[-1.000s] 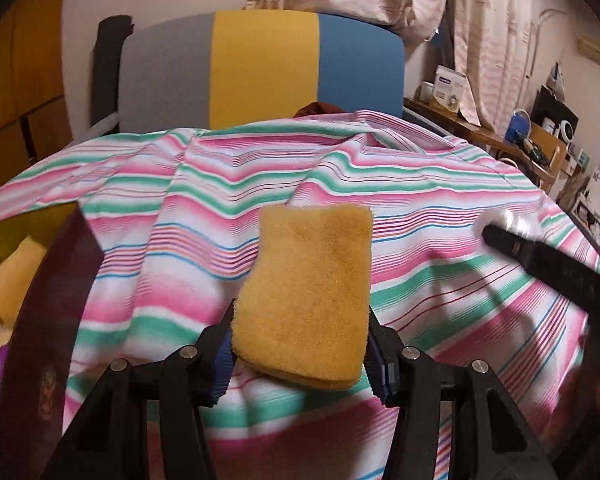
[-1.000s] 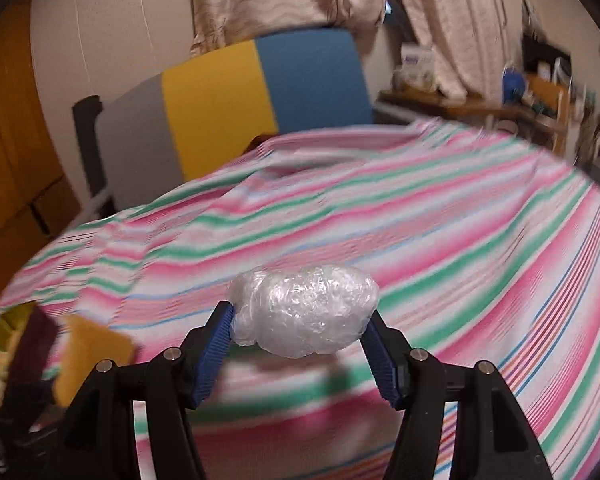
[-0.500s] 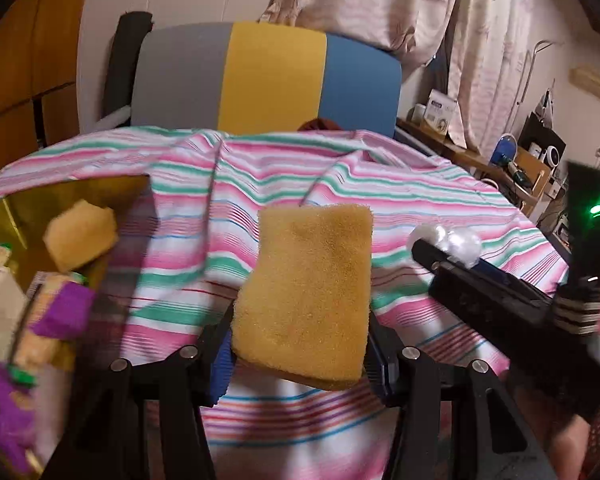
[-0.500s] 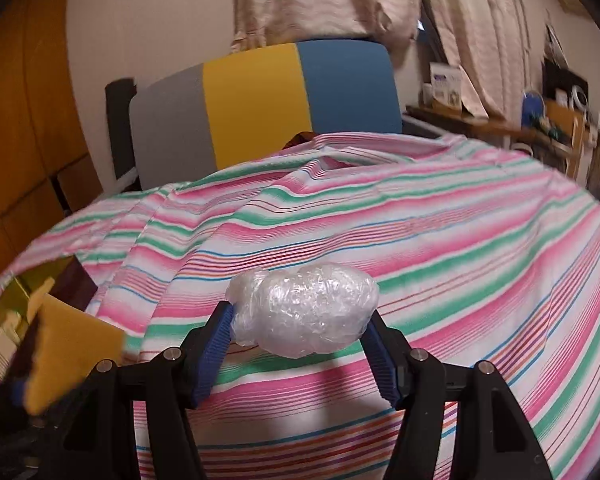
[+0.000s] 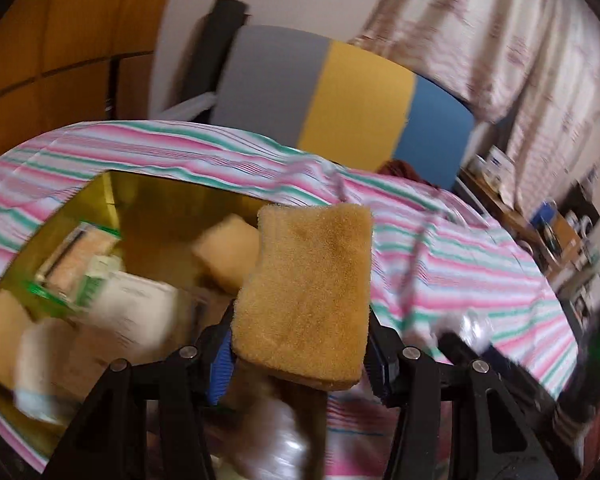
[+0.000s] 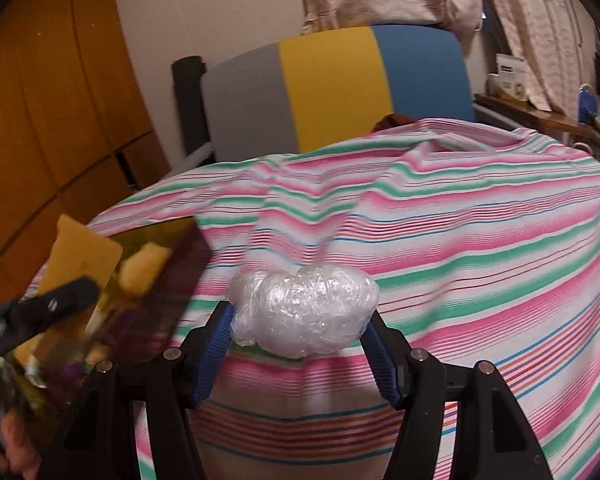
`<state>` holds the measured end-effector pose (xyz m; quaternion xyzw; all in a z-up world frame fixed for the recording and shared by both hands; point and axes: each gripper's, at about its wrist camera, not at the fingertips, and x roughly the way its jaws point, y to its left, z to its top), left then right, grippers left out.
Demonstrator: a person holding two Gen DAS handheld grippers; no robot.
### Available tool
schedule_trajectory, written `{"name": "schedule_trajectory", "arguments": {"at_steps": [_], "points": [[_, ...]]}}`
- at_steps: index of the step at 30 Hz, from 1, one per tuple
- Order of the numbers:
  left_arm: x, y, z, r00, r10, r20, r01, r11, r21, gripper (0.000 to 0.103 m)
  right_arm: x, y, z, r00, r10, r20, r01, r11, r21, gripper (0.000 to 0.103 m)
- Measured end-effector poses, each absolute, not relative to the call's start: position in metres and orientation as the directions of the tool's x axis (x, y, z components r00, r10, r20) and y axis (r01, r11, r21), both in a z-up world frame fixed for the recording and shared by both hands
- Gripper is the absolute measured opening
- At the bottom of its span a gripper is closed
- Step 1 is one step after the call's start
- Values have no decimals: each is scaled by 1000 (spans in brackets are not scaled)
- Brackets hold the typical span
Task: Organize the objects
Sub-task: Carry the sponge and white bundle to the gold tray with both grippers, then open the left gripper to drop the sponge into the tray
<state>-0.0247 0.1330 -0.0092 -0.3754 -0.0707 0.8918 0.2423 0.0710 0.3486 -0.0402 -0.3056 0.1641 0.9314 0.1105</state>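
Box (image 5: 148,200) of yellow plastic fills the left of the left wrist view, where a second ago only its edge showed; the left tongs (image 5: 300,352) have swung over it. Inside lie a pale sponge (image 5: 228,256), a green-edged packet (image 5: 80,256) and white wrapped items, all blurred. The left tongs stay closed on the orange sponge (image 5: 312,292), their blue pads pressing its lower sides, and the sponge hangs above the box's right part, not yet let go. To the right runs the striped cloth (image 5: 480,272) that covers the table, with the three-coloured chair back (image 5: 340,96) behind it.

In the right wrist view the box (image 6: 156,264) sits at the far left with the orange sponge (image 6: 80,256) above it, whereas earlier it was barely in sight. The right tongs (image 6: 300,344) keep their hold on the plastic-wrapped ball (image 6: 304,312), half open around it, over the striped cloth (image 6: 460,240) just beside the box and trailing the left.

Both items have come close to the box, so the sponge looks ready to drop in first, and the ball still needs to travel further left.
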Motion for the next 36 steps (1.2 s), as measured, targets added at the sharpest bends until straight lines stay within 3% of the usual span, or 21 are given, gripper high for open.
{"name": "schedule_trajectory", "arguments": {"at_steps": [12, 18, 20, 22, 25, 31, 36], "points": [[-130, 83, -21, -570, 343, -747, -212, -939, -270, 55, 60, 304, -18, -810, 7, -586, -213, -935, 284, 64], [-161, 78, -37, -511, 328, -794, -168, -945, -282, 56, 57, 294, -17, -805, -14, -592, -199, -936, 292, 64], [-166, 76, -38, -508, 326, -797, -152, -945, -290, 61, 55, 293, -17, -805, -18, -593, -197, -935, 295, 64], [-169, 74, -38, -509, 325, -797, -144, -945, -293, 81, 55, 291, -15, -806, -24, -592, -194, -933, 302, 64], [-161, 72, -35, -526, 334, -782, -139, -941, -308, 93, 54, 288, -14, -805, -35, -592, -184, -934, 306, 64], [-139, 62, -29, -554, 332, -764, -114, -939, -325, 102, 52, 279, -15, -798, -63, -599, -158, -938, 309, 64], [-109, 55, -20, -610, 306, -731, -136, -949, -284, 103, 52, 272, -16, -793, -74, -605, -145, -942, 304, 64]]}}
